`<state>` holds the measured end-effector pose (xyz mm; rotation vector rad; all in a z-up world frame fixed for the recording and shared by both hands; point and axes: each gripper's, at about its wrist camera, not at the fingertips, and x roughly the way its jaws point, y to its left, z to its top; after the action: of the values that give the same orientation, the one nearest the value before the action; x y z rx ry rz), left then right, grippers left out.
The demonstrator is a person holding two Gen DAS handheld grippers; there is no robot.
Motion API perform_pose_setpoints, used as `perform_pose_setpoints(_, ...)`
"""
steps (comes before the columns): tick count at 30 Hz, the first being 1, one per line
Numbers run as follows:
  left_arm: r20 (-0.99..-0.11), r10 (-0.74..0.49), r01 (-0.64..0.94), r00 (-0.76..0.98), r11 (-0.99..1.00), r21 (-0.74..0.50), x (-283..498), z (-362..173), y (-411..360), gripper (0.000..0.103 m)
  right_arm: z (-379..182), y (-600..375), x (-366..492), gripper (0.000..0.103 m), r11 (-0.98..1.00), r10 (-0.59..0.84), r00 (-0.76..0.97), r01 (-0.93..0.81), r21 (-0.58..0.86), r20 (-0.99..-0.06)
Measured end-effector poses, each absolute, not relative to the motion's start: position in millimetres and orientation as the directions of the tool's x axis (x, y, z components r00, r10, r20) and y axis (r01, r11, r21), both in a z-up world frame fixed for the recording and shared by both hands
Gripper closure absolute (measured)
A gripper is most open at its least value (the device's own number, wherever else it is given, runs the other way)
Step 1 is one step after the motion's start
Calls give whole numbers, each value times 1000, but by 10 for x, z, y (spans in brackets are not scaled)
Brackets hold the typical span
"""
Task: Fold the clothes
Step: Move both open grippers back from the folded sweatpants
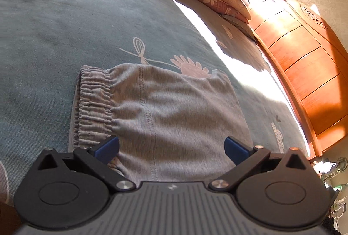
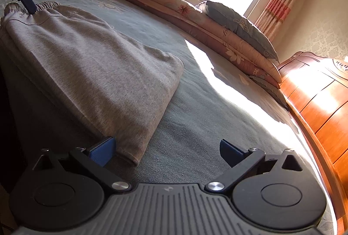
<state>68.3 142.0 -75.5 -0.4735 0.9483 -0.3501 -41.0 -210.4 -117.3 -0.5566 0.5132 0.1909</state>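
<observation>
Grey knit fabric, soft and finely ribbed, makes up the folded garment (image 1: 161,113), which is laid flat on a blue-grey bedspread (image 1: 43,43) printed with pale flower outlines. An elasticated, gathered waistband (image 1: 93,104) is seen at the garment's left edge in the left wrist view, and a line of double stitching (image 1: 148,108) is seen running across the cloth. The opposite end is shown as a smooth fold lying close to a bright patch of sunlight (image 1: 239,65) on the bedspread. Gentle creases are visible near the waistband; elsewhere the surface is shown nearly flat.

The left gripper (image 1: 171,149) is held over the near edge of the garment with its jaws spread wide and nothing between them; one blue fingertip (image 2: 27,2) is seen in the right wrist view touching the cloth just beside the waistband. The right gripper (image 2: 167,153) is likewise opened wide; its left blue pad (image 2: 102,153) is placed against the garment's hemmed corner (image 2: 130,156), while the other pad is held over bare bedspread.

Stacked floral quilts (image 2: 217,39) and a pillow (image 2: 239,23) are shown along the far side, with a wooden headboard (image 1: 304,60) at right.
</observation>
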Motion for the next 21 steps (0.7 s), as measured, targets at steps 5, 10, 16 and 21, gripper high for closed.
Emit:
perform_pose_setpoints(5, -626, -498, 117, 600, 829, -547, 441, -740, 1485, 1, -1180, -2108, -393, 0, 839, 35, 852, -309, -448, -523)
perform_pose_setpoints(10, -562, -592, 221, 578, 776, -591, 271, -564, 1310, 1, -1183, -2098, -381, 0, 840, 35, 851, -309, -446, -524)
perform_pose_setpoints(16, -657, -558, 319, 508, 830, -458, 150, -724, 877, 1, -1187, -2094, -383, 0, 839, 39, 851, -313, -445, -524)
perform_pose_setpoints(21, -658, -534, 363, 530, 845, -393, -8, -844, 834, 1, -1200, -2144, -402, 0, 819, 73, 847, -353, -453, -527)
